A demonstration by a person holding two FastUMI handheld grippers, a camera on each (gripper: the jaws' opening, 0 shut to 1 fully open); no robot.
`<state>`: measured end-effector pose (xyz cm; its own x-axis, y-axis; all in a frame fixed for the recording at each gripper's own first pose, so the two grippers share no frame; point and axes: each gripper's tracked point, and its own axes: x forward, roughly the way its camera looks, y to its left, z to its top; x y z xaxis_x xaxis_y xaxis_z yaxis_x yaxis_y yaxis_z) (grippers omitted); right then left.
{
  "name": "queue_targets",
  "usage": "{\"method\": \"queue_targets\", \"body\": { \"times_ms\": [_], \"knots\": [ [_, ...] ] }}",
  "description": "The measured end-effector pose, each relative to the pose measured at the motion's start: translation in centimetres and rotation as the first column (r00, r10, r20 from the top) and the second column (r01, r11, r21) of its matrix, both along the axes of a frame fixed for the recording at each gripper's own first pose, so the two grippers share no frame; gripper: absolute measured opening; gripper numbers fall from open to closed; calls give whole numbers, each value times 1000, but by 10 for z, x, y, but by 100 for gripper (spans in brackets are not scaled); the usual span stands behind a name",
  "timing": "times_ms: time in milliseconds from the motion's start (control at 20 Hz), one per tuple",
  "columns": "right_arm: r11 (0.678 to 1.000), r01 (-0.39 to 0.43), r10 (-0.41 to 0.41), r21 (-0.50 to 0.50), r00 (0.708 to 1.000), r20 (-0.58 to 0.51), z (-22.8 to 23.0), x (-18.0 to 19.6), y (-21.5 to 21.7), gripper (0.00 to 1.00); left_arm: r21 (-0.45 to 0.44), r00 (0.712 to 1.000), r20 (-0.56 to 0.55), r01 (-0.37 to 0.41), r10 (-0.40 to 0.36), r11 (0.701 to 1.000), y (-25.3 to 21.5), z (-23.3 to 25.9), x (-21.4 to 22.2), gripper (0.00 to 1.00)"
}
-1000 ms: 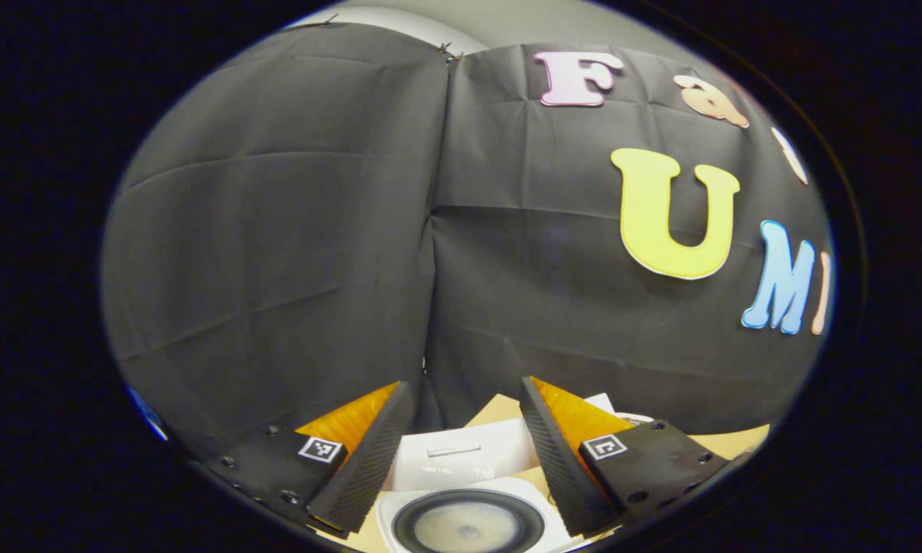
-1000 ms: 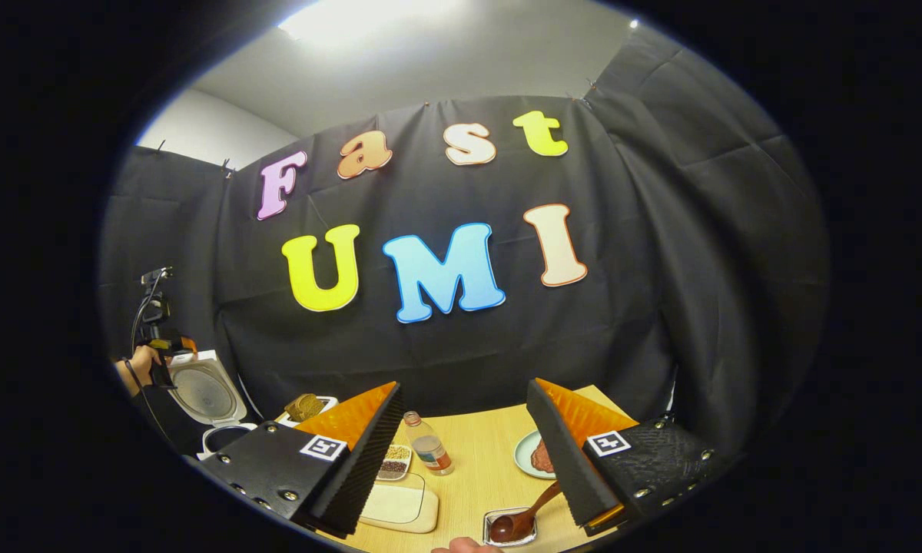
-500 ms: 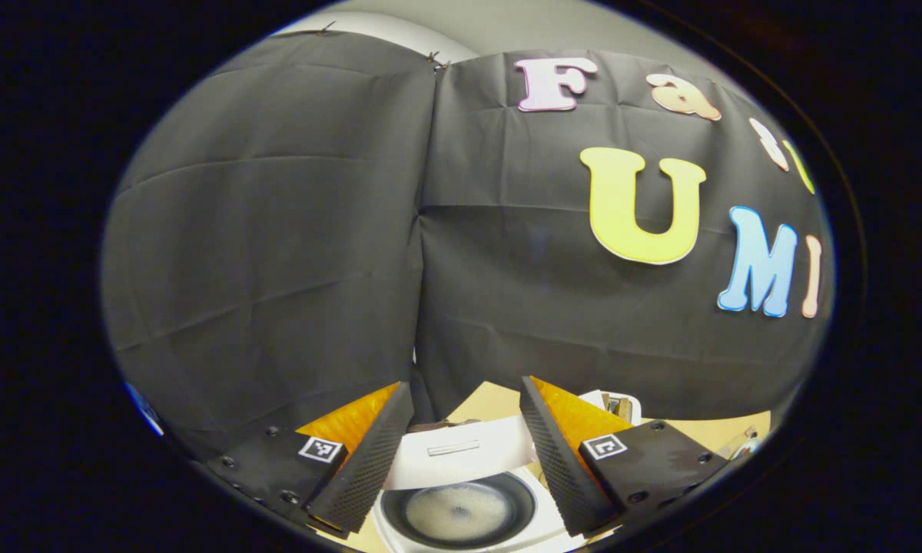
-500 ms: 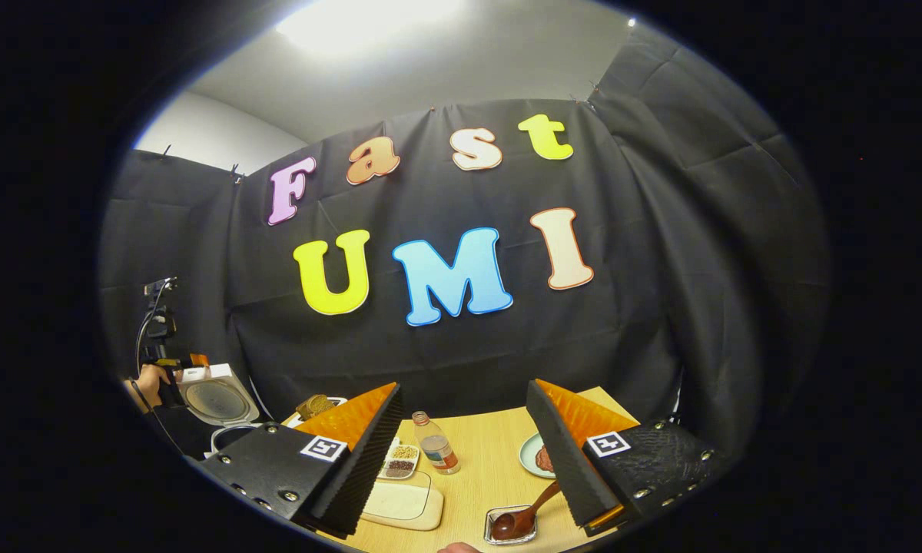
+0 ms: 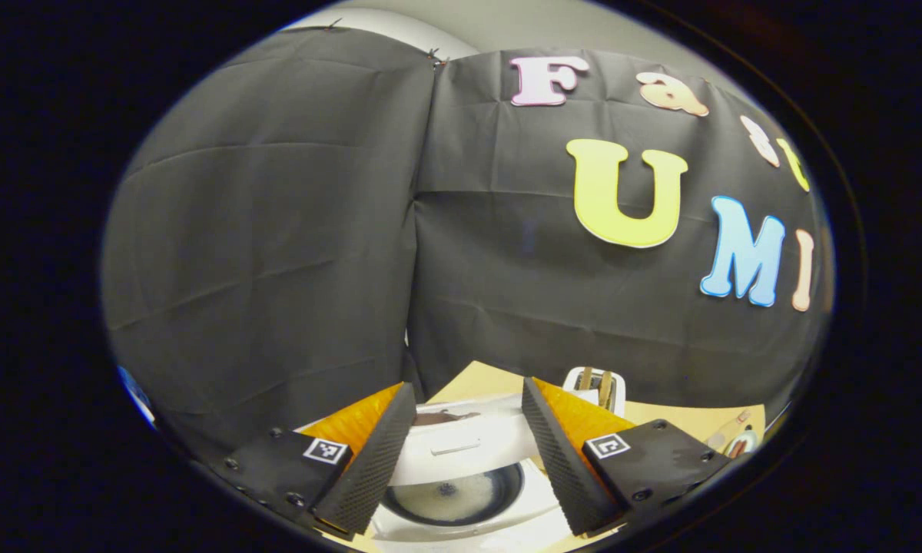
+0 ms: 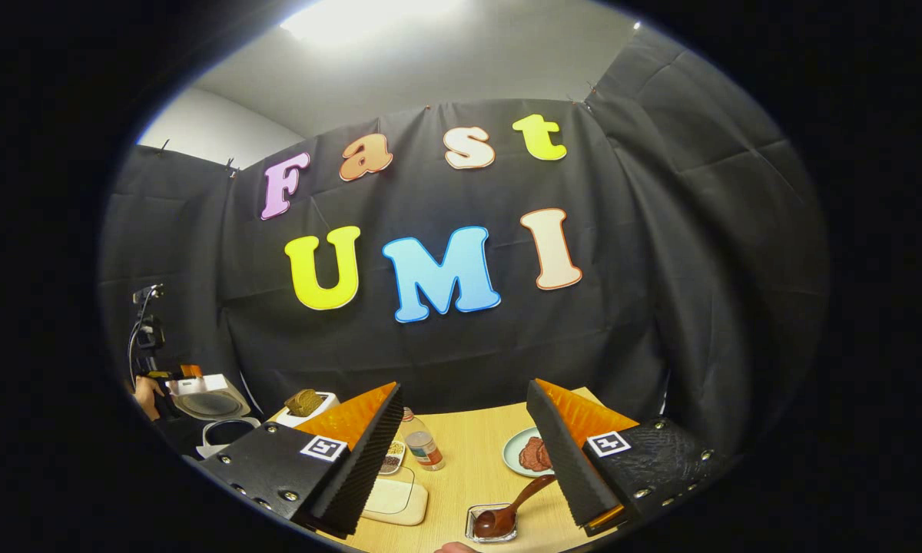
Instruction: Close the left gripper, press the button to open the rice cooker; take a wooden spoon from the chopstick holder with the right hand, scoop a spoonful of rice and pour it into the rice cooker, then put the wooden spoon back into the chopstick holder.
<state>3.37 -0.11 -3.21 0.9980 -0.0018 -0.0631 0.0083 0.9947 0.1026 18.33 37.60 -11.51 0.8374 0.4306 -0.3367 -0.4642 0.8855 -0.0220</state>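
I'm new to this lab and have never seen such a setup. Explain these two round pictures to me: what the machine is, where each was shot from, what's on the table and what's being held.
There is no robot. A person holds a two-finger gripper in each hand, and a wide-angle camera rides on each one. The left gripper view looks along the left gripper, jaws apart, down on the white rice cooker with its lid up. The right gripper view looks along the right gripper, whose jaws are also apart. On the wooden table are a wooden spoon lying in a small clear dish, a bottle, a plate and a toaster. At the far left of that view, a hand holds the other gripper by the cooker. Neither gripper holds anything.
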Motion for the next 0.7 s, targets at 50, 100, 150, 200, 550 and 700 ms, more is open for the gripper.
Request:
{"method": "queue_targets", "body": {
  "times_ms": [50,100,150,200,550,700],
  "knots": [
    [1000,5,-5,-2,1000,1,-1,-1,-2,98,-4,1000,-6,5,-5,1000,-5,-5,-6,98],
    [1000,10,-10,-4,1000,0,-1,-3,-3,98,-1,1000,-12,8,-8,1000,-11,-10,-12,96],
    [1000,14,-14,-5,1000,-4,-3,-3,-5,98,-4,1000,-15,9,-9,1000,-14,-13,-15,96],
    [1000,17,-17,-5,1000,-9,-5,-5,-6,98,-9,1000,-12,7,-7,1000,-14,-13,-16,96],
    [1000,31,-31,-3,999,-16,-6,-10,-11,98,-58,1000,-14,3,-4,998,-27,-34,-30,96],
    [999,30,-31,-9,999,-15,-5,-10,-11,98,-32,999,-41,10,-11,999,-32,-47,-39,96]
  ]
}}
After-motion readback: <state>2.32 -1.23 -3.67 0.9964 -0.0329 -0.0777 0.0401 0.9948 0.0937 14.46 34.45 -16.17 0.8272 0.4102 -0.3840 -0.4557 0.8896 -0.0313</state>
